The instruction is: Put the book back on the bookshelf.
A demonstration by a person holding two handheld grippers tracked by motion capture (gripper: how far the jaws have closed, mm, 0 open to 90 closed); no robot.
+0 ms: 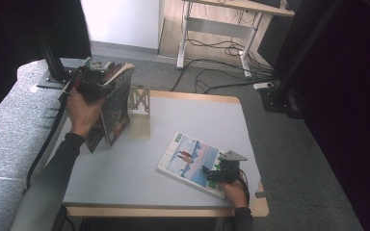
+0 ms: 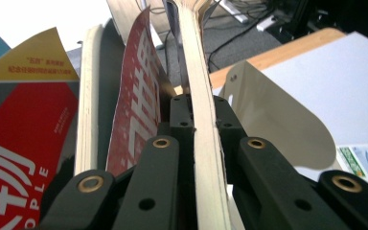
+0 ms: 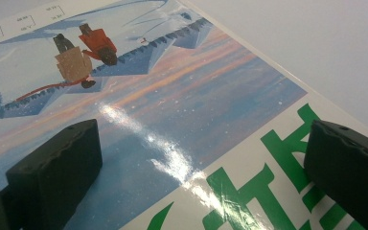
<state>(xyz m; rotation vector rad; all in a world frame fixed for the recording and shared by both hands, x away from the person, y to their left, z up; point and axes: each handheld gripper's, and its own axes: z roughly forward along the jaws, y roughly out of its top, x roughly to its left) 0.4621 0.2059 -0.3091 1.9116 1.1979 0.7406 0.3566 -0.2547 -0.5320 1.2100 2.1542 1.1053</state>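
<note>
Glossy, snow-scene magazine [image 1: 189, 162] is lying flat at the table's [image 1: 125, 173] near right, framed by the spread right gripper [image 3: 191, 158], not yet gripped. At far left, a cream-edged book [image 2: 206, 143] is pinched upright by the left gripper [image 1: 90, 85] among standing books [image 1: 118, 103] beside a metal bookend [image 1: 139, 113]. Judged: shelving partly done; the magazine remains.
</note>
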